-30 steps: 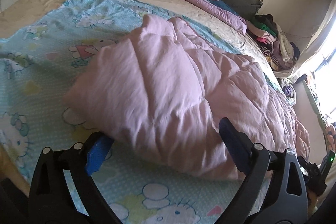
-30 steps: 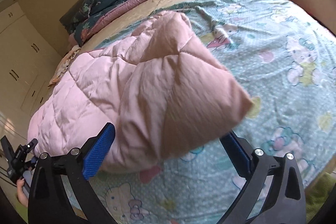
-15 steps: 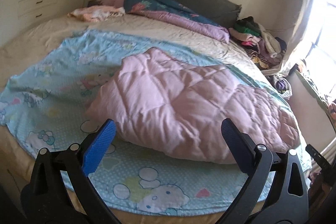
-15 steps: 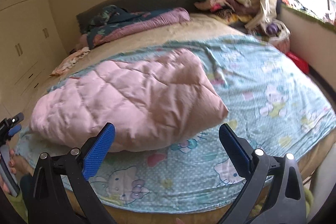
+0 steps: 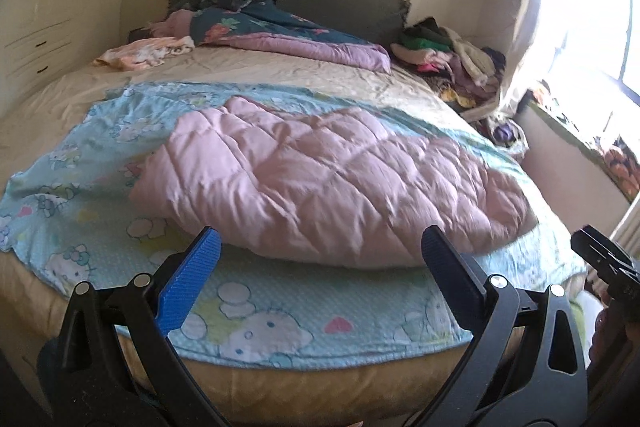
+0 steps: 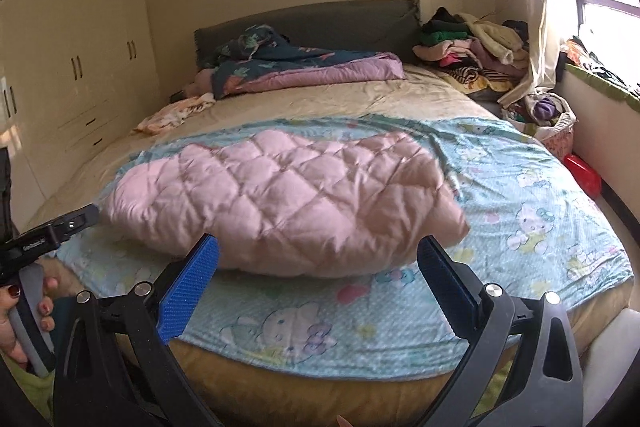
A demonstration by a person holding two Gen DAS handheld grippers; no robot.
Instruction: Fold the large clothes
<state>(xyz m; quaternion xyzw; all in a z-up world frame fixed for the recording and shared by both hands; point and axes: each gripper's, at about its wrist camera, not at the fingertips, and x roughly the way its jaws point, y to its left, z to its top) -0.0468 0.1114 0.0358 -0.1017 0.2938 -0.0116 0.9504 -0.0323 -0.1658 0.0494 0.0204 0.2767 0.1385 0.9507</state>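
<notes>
The bed [image 5: 248, 75] fills both of your views, its beige sheet bare toward the dark headboard [image 6: 320, 19]. A light blue cartoon-print sheet [image 5: 280, 323] covers the near half of the bed and hangs over the front edge. On that sheet lies the pink quilted garment [image 5: 320, 179], the large item of your task; it sits folded into a thick, puffy bundle running left to right, resting near the front edge and apart from both claws. In the right wrist view the same bundle [image 6: 288, 203] shows its diamond stitching clearly. At the head of the bed a dark floral quilt with purple lining [image 5: 288, 35] lies bunched, with a small peach-patterned cloth [image 5: 144, 53] beside it. A heap of mixed clothes [image 6: 468, 51] is stacked at the far corner by the curtain. A white wardrobe [image 6: 72, 59] lines the wall on the far side. A red object [image 6: 582, 175] lies on the floor beside the bed. Your left claw [image 5: 320, 267] stands wide, holding nothing. Your right claw [image 6: 318, 267] likewise stands wide and holds nothing, both poised short of the bed's front edge.
</notes>
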